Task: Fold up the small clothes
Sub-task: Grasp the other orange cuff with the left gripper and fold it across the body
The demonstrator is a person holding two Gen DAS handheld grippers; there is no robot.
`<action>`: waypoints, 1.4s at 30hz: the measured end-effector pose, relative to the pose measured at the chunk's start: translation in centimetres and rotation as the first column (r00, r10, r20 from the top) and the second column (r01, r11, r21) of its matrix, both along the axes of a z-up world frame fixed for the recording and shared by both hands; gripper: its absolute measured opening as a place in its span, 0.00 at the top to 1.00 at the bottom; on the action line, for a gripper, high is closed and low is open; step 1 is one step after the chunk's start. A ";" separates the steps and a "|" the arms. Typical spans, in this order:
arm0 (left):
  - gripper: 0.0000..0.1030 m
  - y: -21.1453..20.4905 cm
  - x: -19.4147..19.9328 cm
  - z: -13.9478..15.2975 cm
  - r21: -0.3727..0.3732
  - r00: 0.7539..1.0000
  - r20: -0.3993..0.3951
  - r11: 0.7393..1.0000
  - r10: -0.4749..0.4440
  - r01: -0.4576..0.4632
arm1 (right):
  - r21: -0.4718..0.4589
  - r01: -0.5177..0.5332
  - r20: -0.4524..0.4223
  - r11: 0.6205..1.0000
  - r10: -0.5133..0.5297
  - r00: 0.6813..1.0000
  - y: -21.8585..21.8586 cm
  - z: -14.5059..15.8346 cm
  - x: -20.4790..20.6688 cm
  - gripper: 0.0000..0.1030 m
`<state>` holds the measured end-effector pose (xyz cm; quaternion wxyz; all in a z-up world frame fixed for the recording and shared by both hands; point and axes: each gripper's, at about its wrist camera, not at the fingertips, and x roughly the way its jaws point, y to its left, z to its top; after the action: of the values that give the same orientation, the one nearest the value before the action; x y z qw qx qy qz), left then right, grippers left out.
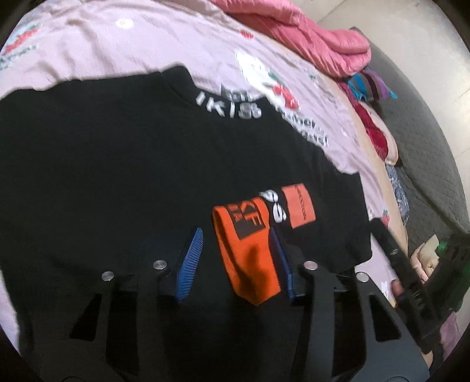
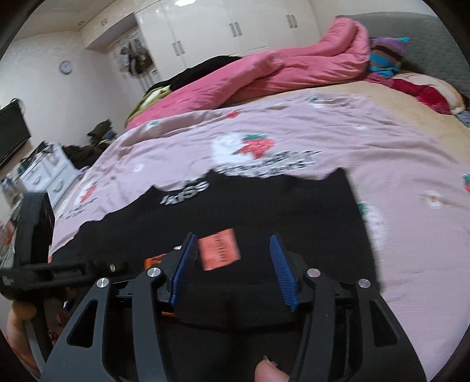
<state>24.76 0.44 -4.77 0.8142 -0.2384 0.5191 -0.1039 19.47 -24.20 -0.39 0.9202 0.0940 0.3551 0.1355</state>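
A small black garment (image 1: 123, 164) with white lettering and orange patches lies spread on the pink bed sheet (image 1: 123, 47). My left gripper (image 1: 235, 238) is open above its near part, blue pads apart, with an orange patch (image 1: 249, 249) between them. The right gripper shows at the right edge of the left wrist view (image 1: 411, 264). In the right wrist view the garment (image 2: 264, 199) fills the near middle. My right gripper (image 2: 233, 244) is open over it, an orange label (image 2: 218, 252) between the pads. The left gripper appears at the left (image 2: 58, 270).
A pink quilt (image 2: 264, 70) is bunched at the far side of the bed, with striped and red clothes (image 2: 387, 55) by the grey headboard. White wardrobes (image 2: 235, 26), a drawer unit (image 2: 50, 173) and a TV (image 2: 11, 132) stand beyond the bed.
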 end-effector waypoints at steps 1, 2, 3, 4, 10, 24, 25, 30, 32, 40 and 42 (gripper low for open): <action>0.64 -0.2 0.0 -0.5 0.001 1.000 -0.012 1.000 0.001 -0.001 | 0.006 0.011 -0.002 1.000 -0.011 1.000 -0.6 0.1 -0.1 0.50; 0.64 -0.3 0.1 -0.7 0.005 1.000 -0.018 1.000 0.003 -0.003 | 0.008 0.019 -0.003 1.000 -0.019 1.000 -1.1 0.1 -0.1 0.49; 0.64 -0.7 0.2 -1.1 0.020 1.000 -0.026 1.000 0.004 -0.003 | 0.004 0.033 0.001 0.999 -0.033 0.999 -1.7 0.2 -0.2 0.48; 0.64 -1.1 0.2 -1.4 0.039 1.000 -0.024 0.999 0.004 -0.003 | 0.001 0.042 0.005 0.999 -0.042 0.999 -2.1 0.3 -0.3 0.48; 0.89 -3.2 0.4 -0.7 0.141 0.998 0.053 0.990 -0.035 0.027 | 0.048 0.104 -0.013 0.993 -0.103 0.995 -4.8 0.5 -0.1 0.48; 0.95 -0.8 -2.8 8.6 0.100 0.950 0.312 0.994 0.001 -0.034 | 0.065 0.255 -0.040 0.965 -0.252 0.967 -9.7 0.2 0.2 0.48; 0.95 -0.7 -3.0 8.9 0.097 0.948 0.318 0.994 0.008 -0.041 | 0.059 0.252 -0.039 0.966 -0.250 0.968 -9.5 0.2 0.2 0.48; 0.95 1.4 -4.0 9.1 0.085 0.946 0.318 0.992 0.061 -0.093 | 0.046 0.223 -0.035 0.974 -0.221 0.975 -8.6 0.2 0.3 0.48; 0.95 2.2 -4.1 8.6 0.087 0.950 0.303 0.991 0.075 -0.106 | 0.036 0.216 -0.034 0.976 -0.215 0.976 -8.2 0.1 0.4 0.48; 0.95 5.1 -3.8 6.9 0.084 0.965 0.230 0.986 0.124 -0.147 | 0.001 0.170 -0.035 0.985 -0.170 0.985 -6.3 -0.2 0.6 0.48; 0.95 5.2 -3.9 6.5 0.084 0.967 0.220 0.985 0.127 -0.148 | -0.010 0.153 -0.034 0.988 -0.153 0.988 -5.8 -0.2 0.5 0.48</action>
<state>20.86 5.67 1.76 0.8815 -0.2202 0.4151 -0.0463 20.00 -29.95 -0.64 0.9219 0.1198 0.3633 0.0614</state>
